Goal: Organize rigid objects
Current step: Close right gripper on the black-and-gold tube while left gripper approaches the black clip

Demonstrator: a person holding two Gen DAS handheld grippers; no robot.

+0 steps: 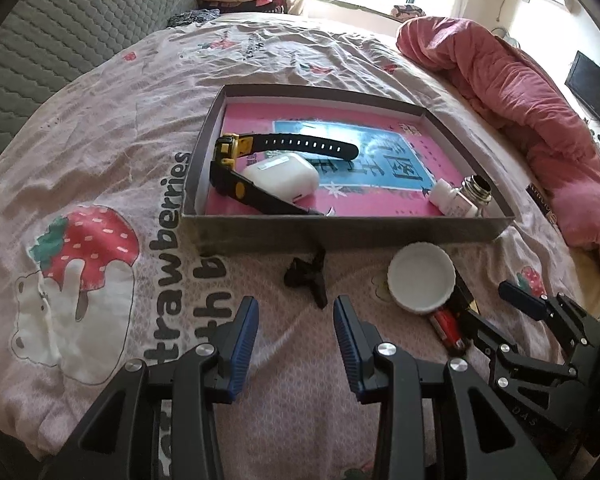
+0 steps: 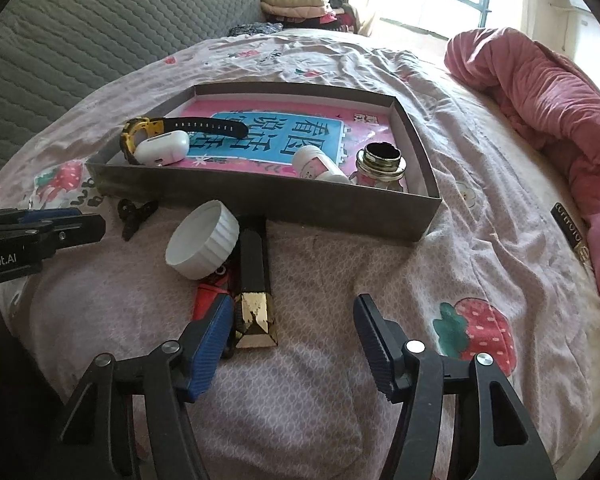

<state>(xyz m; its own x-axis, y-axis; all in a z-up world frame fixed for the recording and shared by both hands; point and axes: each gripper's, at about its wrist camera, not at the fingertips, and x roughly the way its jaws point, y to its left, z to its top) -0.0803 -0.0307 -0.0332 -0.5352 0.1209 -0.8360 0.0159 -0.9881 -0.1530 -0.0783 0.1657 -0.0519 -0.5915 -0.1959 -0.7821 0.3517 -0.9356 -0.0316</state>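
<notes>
The left gripper (image 1: 296, 320) hung over the sheet (image 1: 100, 152) with its jaws part open and nothing between them, the black clip (image 1: 306, 276) lying just beyond its tips. Behind sat the tray (image 2: 260, 196), holding a watch (image 2: 148, 130), an earbud case (image 2: 162, 153) and two small bottles (image 2: 376, 166). Before the tray lay a white cap (image 2: 202, 246), a red lighter (image 2: 210, 294) and a black-and-gold bar (image 2: 254, 280). The right gripper (image 2: 294, 322) stood wide, empty, its left finger beside the bar.
</notes>
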